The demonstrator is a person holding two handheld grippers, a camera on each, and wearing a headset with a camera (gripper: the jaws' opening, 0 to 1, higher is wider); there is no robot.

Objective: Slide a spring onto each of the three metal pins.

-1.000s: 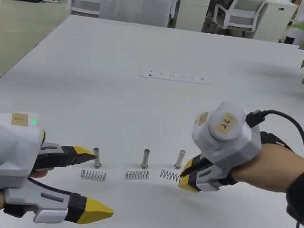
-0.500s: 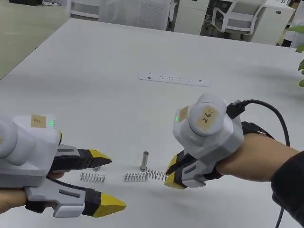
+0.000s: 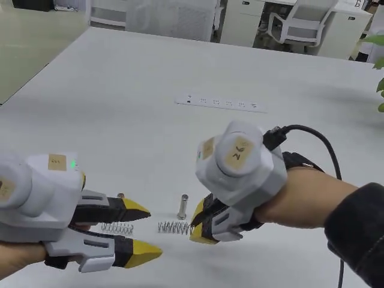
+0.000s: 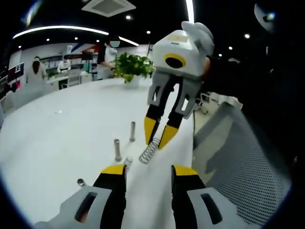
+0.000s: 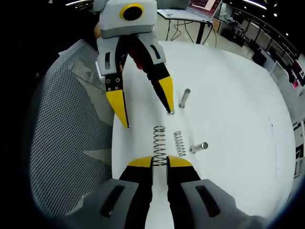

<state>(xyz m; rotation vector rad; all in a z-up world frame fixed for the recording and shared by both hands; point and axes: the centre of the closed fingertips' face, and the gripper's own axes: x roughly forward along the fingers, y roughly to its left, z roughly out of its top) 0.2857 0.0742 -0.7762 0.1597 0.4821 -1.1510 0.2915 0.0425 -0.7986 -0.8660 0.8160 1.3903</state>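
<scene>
Right gripper (image 5: 166, 163) jaws clenched on the near end of one spring (call it the held spring (image 5: 159, 138)). The coil runs straight out ahead of the tips. In the left gripper view it slants from those tips down toward the table (image 3: 150, 90); can't tell if the free end touches. Left gripper (image 4: 149, 171) jaws spread wide, released.

Second spring (image 5: 179, 143) lies flat just beside the held spring, roughly parallel to it. Third spring (image 3: 117, 228) lies on the table further left. In the head view it sits between the left gripper's two yellow tips.

Three pins stand upright in a row behind the springs:
- Middle pin (image 3: 182, 206): just beside the right gripper's tips.
- Left pin (image 3: 120, 196): its top pokes up just behind the left gripper's upper jaw.
- Right pin (image 4: 132, 131): farthest one in the left gripper view, near the right gripper's tips.

All three pins look bare, no spring on any yet.

The grippers face each other, tips near but apart. A black cable (image 3: 312, 135) runs off the right gripper past the person's dark sleeve (image 3: 360, 222). A white power strip (image 3: 219, 102) lies further back on the table, well apart from the pins. Grey mesh (image 4: 248, 157) sits just off the table edge in both gripper views. A potted plant (image 4: 133, 67) stands at the far end of the table.
</scene>
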